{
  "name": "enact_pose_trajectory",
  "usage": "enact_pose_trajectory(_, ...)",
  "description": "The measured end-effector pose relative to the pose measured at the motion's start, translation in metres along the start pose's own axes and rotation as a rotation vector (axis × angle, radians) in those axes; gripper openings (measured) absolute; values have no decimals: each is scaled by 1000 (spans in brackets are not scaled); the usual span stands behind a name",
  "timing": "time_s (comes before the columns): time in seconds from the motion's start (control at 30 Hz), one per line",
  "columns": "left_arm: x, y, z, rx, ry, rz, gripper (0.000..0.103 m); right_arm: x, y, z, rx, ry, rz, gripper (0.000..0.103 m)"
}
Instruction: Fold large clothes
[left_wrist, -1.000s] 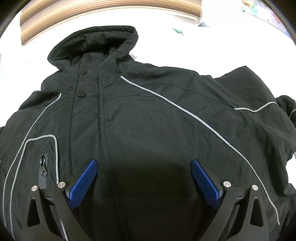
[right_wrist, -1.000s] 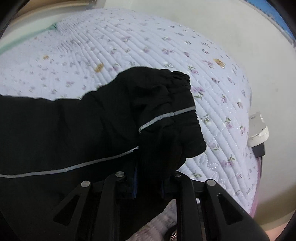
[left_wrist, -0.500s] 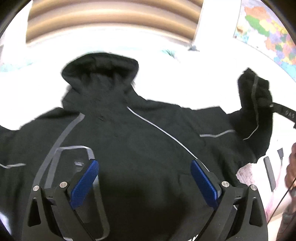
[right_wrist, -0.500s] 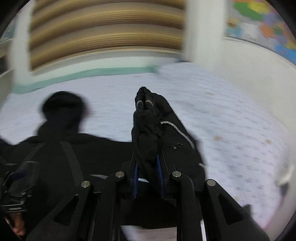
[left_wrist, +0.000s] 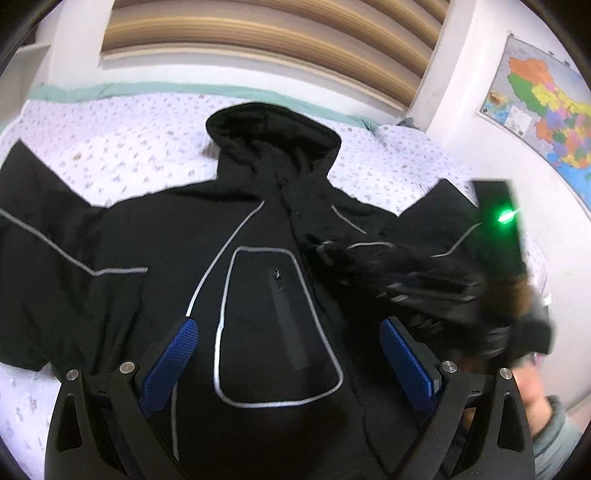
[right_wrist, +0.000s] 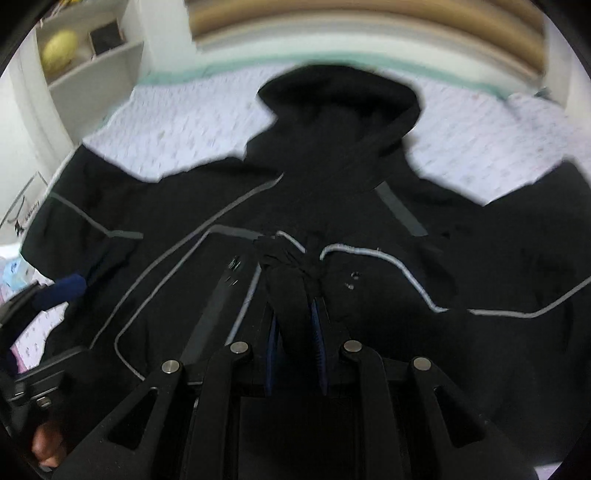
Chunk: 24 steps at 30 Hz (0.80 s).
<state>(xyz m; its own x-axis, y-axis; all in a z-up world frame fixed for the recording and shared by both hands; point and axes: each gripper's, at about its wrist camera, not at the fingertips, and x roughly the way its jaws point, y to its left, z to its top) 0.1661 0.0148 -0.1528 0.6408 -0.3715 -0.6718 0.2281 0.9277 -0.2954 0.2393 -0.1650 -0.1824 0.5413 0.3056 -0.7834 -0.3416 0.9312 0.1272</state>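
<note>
Jacket (left_wrist: 155, 258) hem cut off below, right tool (left_wrist: 424, 280) motion-blurred — cuff (right_wrist: 291, 280) pinched, half hidden

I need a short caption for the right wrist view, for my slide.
Right tongs shut on the sleeve cuff above the black jacket on the bed.

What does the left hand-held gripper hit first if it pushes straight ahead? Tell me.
Most likely the black jacket: the open left hand-held gripper points at its grey-outlined chest pocket, with nothing visible between. Depth is unclear, so how soon is hard to say.
</note>
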Motion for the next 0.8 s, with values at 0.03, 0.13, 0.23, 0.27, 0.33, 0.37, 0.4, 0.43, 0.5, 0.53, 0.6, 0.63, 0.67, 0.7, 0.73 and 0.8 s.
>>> enact_pose_trajectory(0.03, 2, 2, -1, -1, 11, -17, 99, 10, 8, -5, -4, 11, -1, 24)
enact_pose_trajectory(0.13, 12, 11, -2, -25, 45, -53, 99, 32, 12, -15, -15, 65, -21, 25)
enact_pose_trajectory(0.23, 22, 25, 1, -100, 89, -123, 99, 29, 2, -13, 16, 80, 38, 47)
enact_pose_trajectory(0.27, 24, 30, 4, -137, 100, -155, 99, 24, 0, -13, 28, 87, 66, 51)
enact_pose_trajectory(0.33, 28, 37, 10, -209, 112, -213, 99, 2, 0, -14, 15, 53, 71, 52)
enact_pose_trajectory(0.37, 29, 38, 14, -241, 115, -235, 99, -13, 1, -16, -2, 26, 58, 52)
enact_pose_trajectory(0.4, 33, 39, 20, -274, 118, -262, 99, -29, 2, -19, -18, -11, 46, 52)
enact_pose_trajectory(0.43, 37, 37, 24, -288, 121, -276, 99, -46, 1, -22, -22, -47, 45, 52)
enact_pose_trajectory(0.5, 51, 27, 35, -282, 136, -274, 99, -77, -3, -28, -13, -110, 41, 53)
enact_pose_trajectory(0.53, 59, 21, 39, -272, 148, -258, 99, -90, -8, -31, -5, -135, 28, 54)
enact_pose_trajectory(0.6, 85, 7, 43, -250, 203, -219, 99, -110, -19, -35, 21, -169, -7, 56)
enact_pose_trajectory(0.63, 98, 2, 43, -244, 227, -201, 99, -118, -28, -39, 43, -179, -24, 57)
enact_pose_trajectory(0.67, 106, 0, 41, -238, 244, -186, 97, -124, -37, -42, 65, -185, -38, 57)
enact_pose_trajectory(0.7, 121, -6, 39, -226, 273, -162, 91, -130, -45, -46, 82, -190, -43, 57)
enact_pose_trajectory(0.73, 131, -9, 38, -219, 288, -153, 88, -134, -52, -49, 98, -190, -42, 57)
enact_pose_trajectory(0.8, 141, -26, 38, -146, 266, -100, 62, -144, -66, -59, 137, -185, -38, 57)
